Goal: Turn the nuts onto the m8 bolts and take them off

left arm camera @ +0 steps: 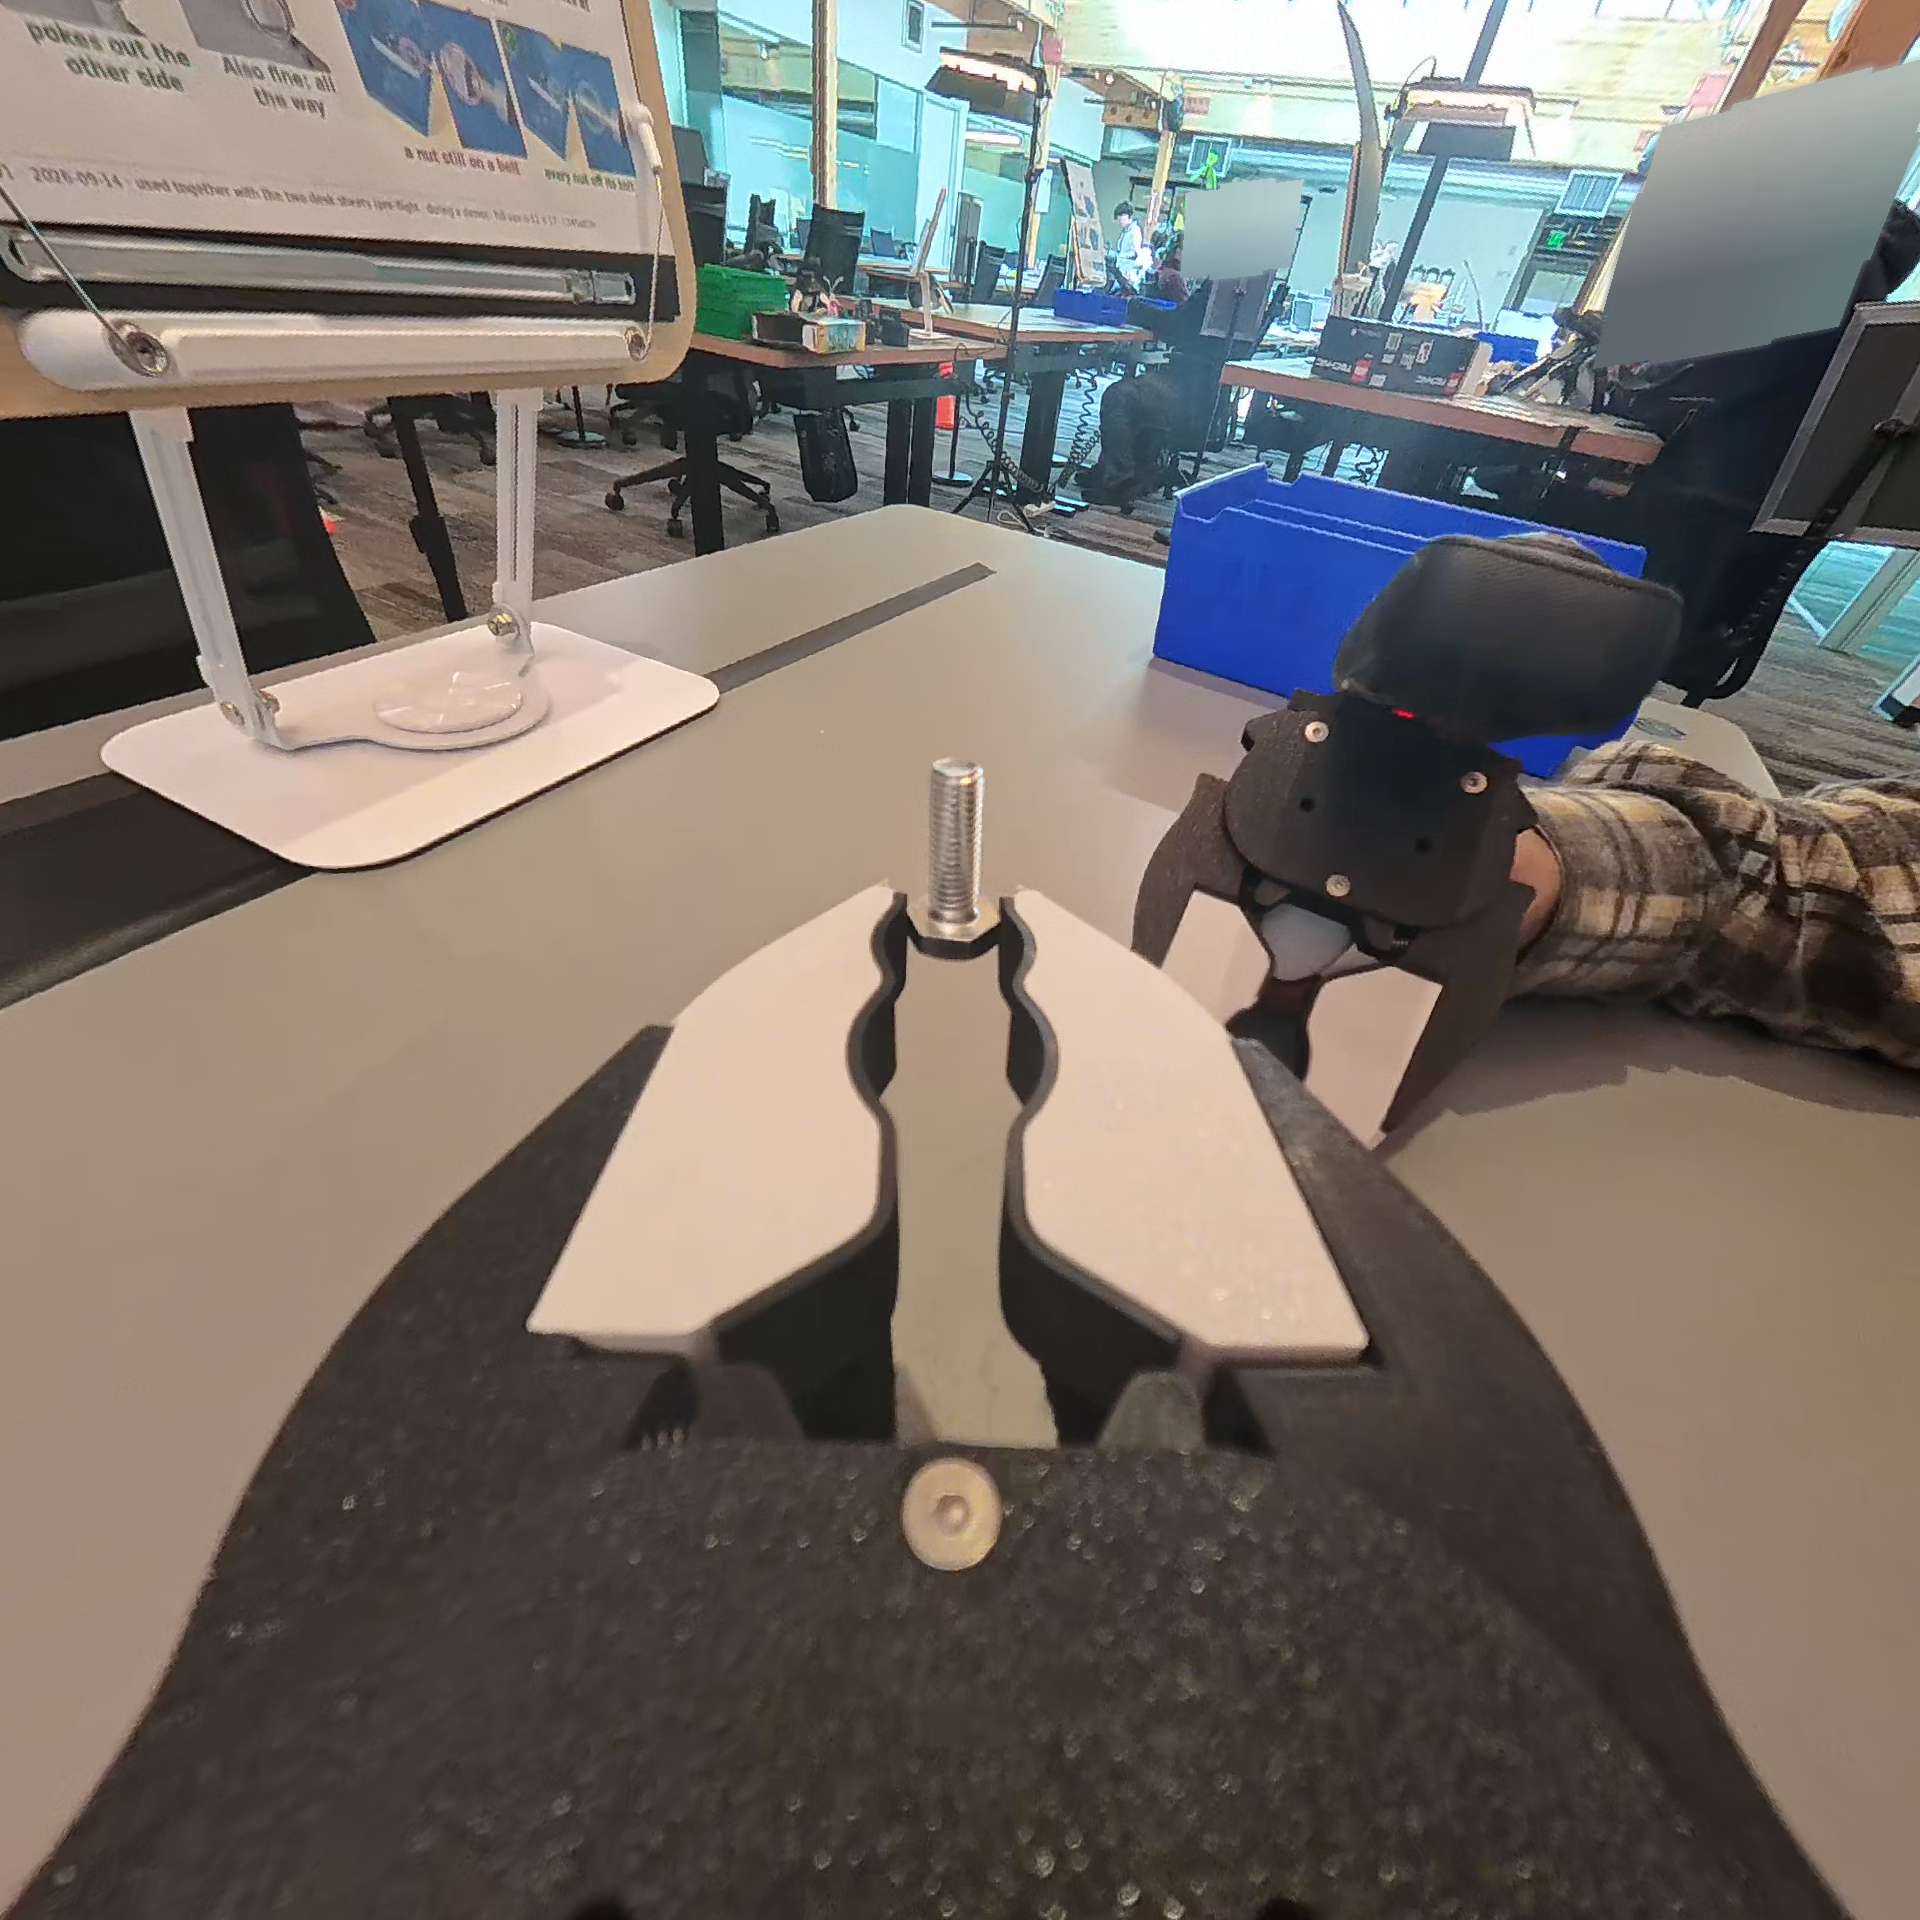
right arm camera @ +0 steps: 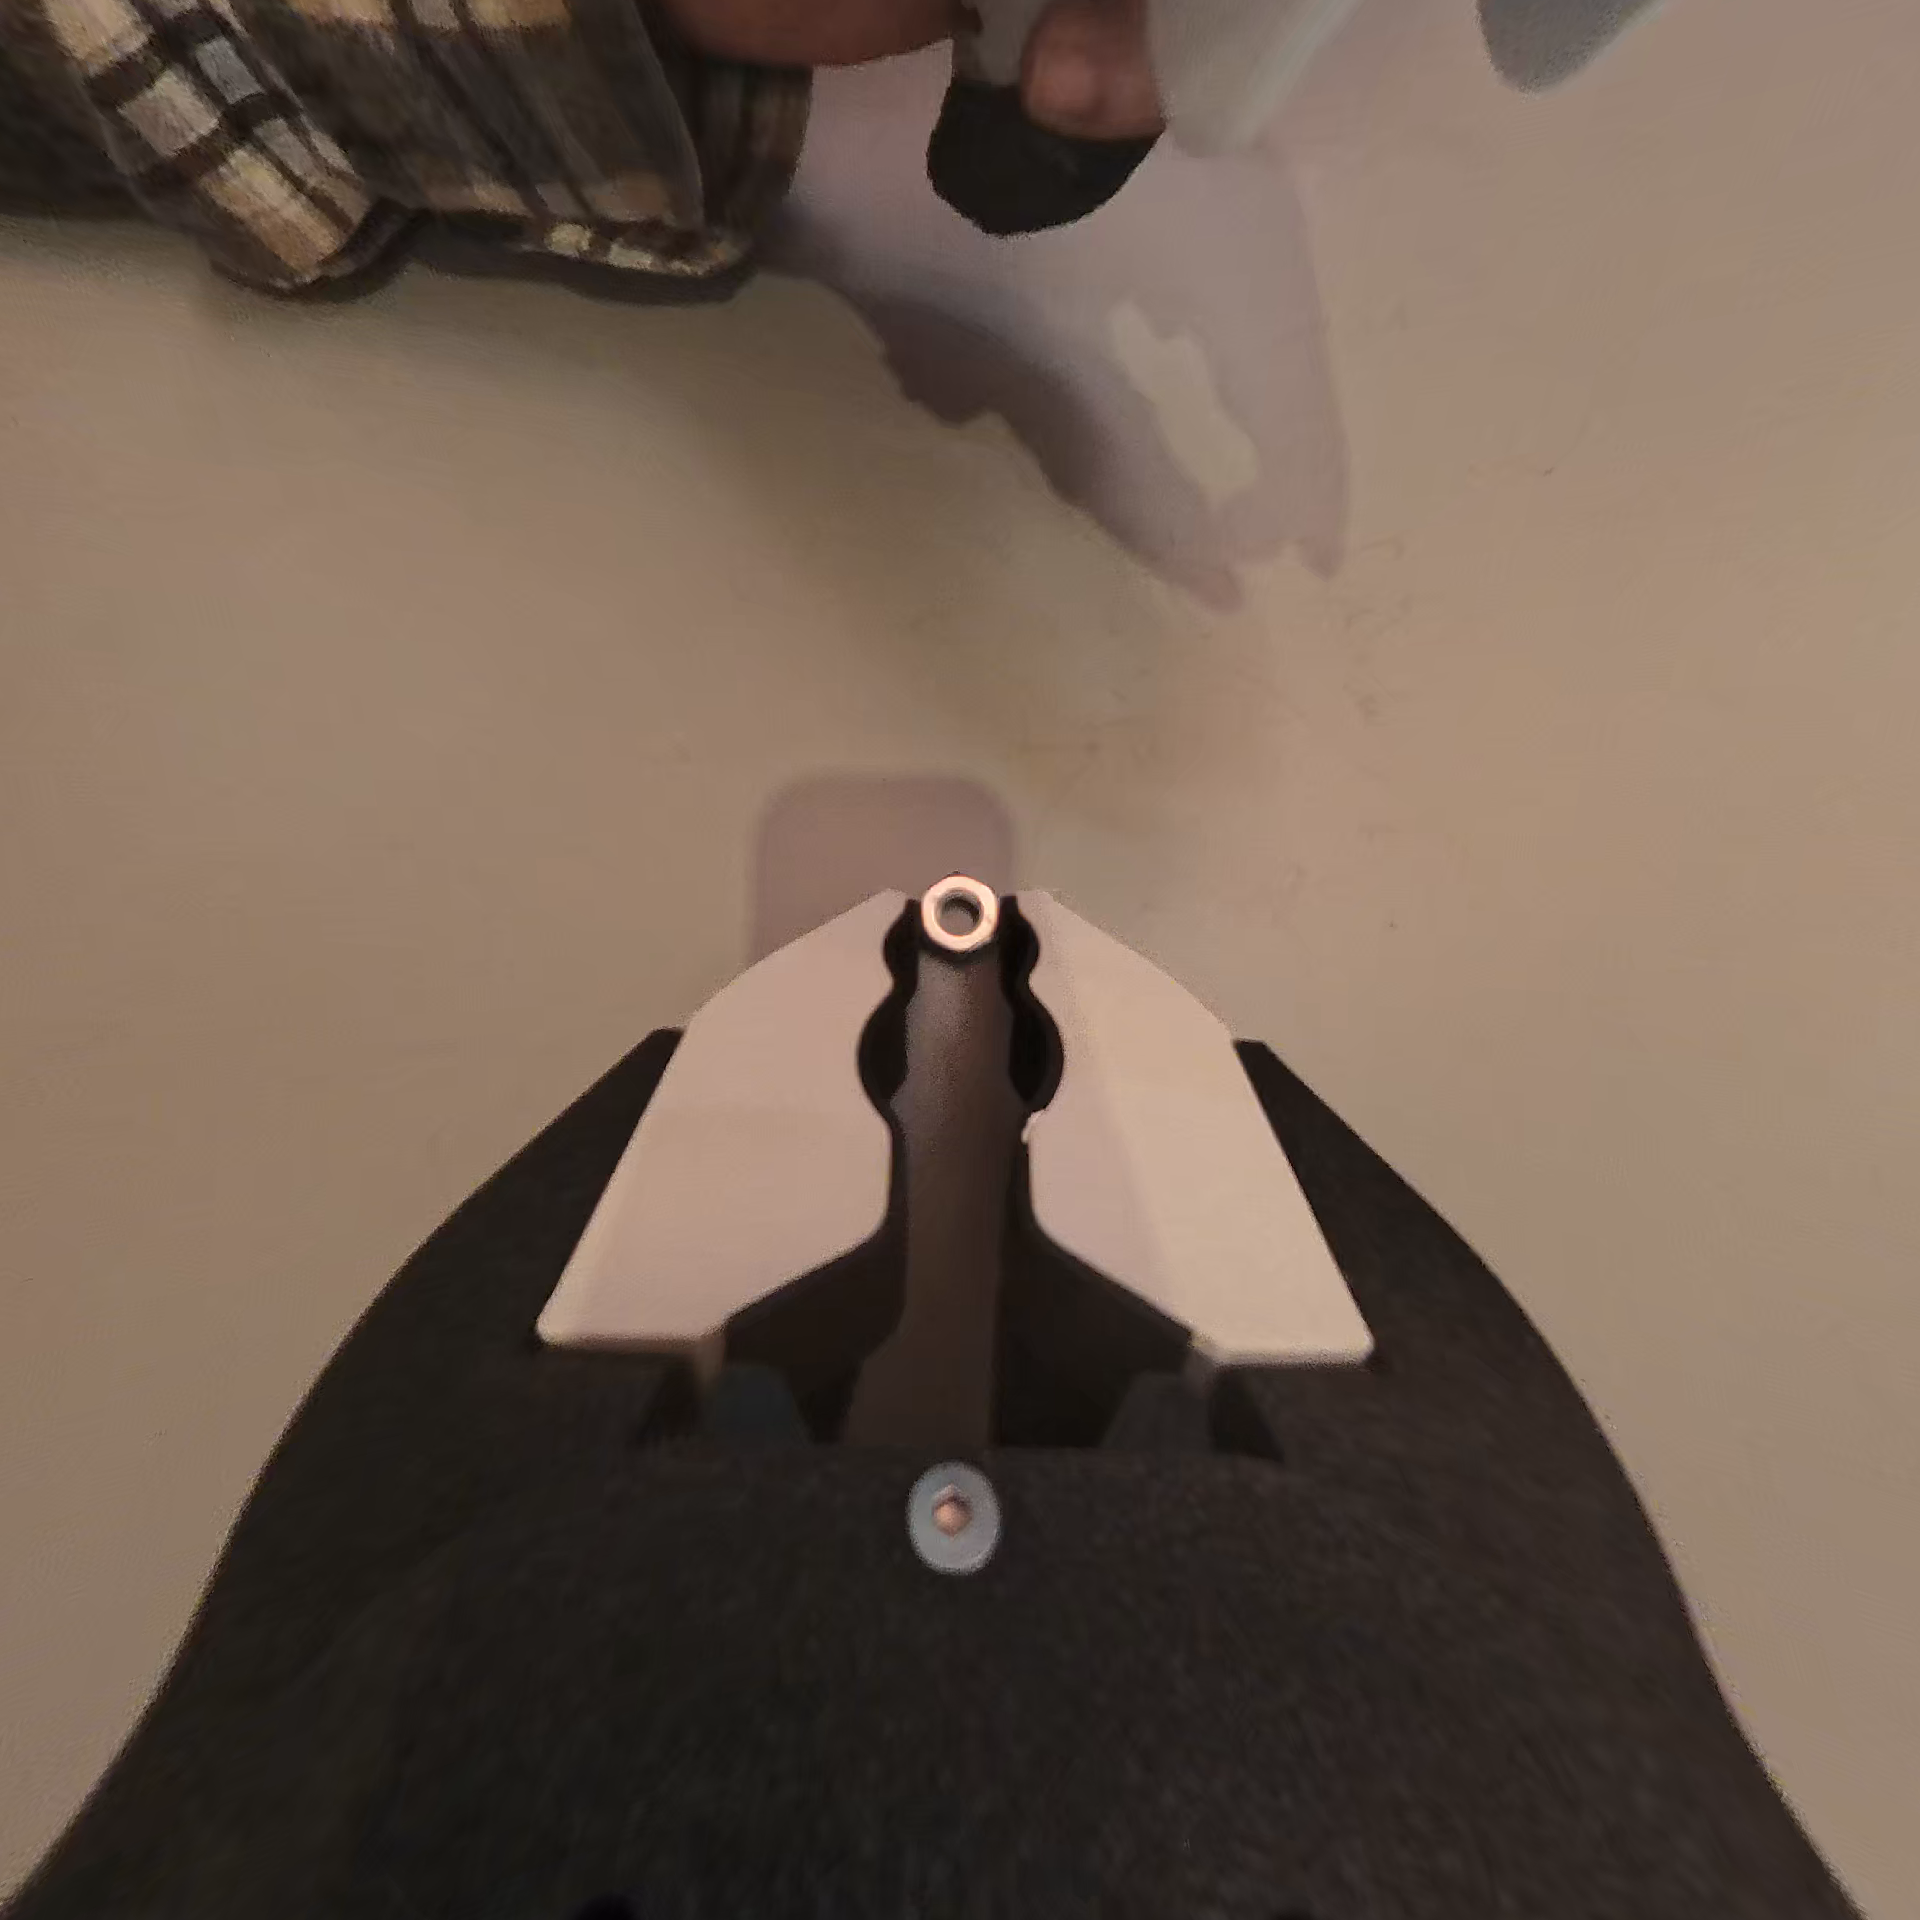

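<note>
Table (left arm camera: 312,1091): grey top; carries both tools.
L gripper (left arm camera: 952,925): clenched on the hex head of the M8 bolt (left arm camera: 956,852). Shank upright, threaded end free, long axis vertical.
R gripper (right arm camera: 961,920): pinched on the nut (right arm camera: 960,918) at the tips, pointing down at the table, bore facing the camera.
Key relation: nut sits to the right of the bolt, near but apart, lower than the thread tip. Judged next: lift nut, bring leftward, align bore to shank axis.
</note>
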Tool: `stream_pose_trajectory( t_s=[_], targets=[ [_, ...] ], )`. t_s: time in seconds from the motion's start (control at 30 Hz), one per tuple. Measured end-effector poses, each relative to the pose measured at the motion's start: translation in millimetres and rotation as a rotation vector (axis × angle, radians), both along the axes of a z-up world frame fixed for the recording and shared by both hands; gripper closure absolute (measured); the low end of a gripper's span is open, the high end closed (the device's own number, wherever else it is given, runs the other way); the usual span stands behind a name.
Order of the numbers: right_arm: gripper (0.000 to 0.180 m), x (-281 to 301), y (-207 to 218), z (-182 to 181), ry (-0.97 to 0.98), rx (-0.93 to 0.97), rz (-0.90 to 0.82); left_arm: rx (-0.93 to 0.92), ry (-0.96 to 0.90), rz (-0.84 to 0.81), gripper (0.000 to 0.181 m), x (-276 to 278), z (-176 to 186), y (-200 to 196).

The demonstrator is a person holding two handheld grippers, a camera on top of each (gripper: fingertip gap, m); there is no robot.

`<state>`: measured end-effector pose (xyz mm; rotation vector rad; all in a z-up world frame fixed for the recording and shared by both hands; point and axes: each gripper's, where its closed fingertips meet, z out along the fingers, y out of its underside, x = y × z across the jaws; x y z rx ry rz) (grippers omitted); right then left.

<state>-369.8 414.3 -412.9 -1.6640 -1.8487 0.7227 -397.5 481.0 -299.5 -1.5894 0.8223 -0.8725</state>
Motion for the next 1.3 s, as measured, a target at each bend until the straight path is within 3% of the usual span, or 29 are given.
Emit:
stream_pose_trajectory(
  t_s=[0.03, 0.33, 0.6, 0.7, 0.87, 1.3],
  targets=[
    [0.166, -0.4, 0.2, 0.0, 0.0, 0.001, -0.001, -0.002, 0.001, 0.0, 0.165, 0.3, -0.9, 0.2],
    [0.166, 12.5, 0.8, 21.6, 0.105, -0.031, -0.035, 0.006, -0.009, -0.021, 0.165, 5.3, 0.2, -3.7],
    [0.166, 67.3, 11.0, 135.0, 0.226, 0.046, -0.101, -0.026, -0.043, -0.154, 0.165, 58.1, -1.4, -36.8],
    [0.166, 72.2, 4.2, 157.5, 0.2, 0.072, -0.07, -0.033, -0.055, -0.204, 0.165, 81.4, 1.6, -55.4],
    [0.166, 67.6, -6.2, 157.7, 0.132, 0.063, -0.019, -0.01, 0.006, -0.237, 0.165, 100.1, -4.8, -72.9],
    [0.166, 57.3, -9.0, 137.0, 0.025, 0.045, 0.036, 0.033, 0.076, -0.224, 0.165, 100.5, -8.5, -74.1]
  ],
)
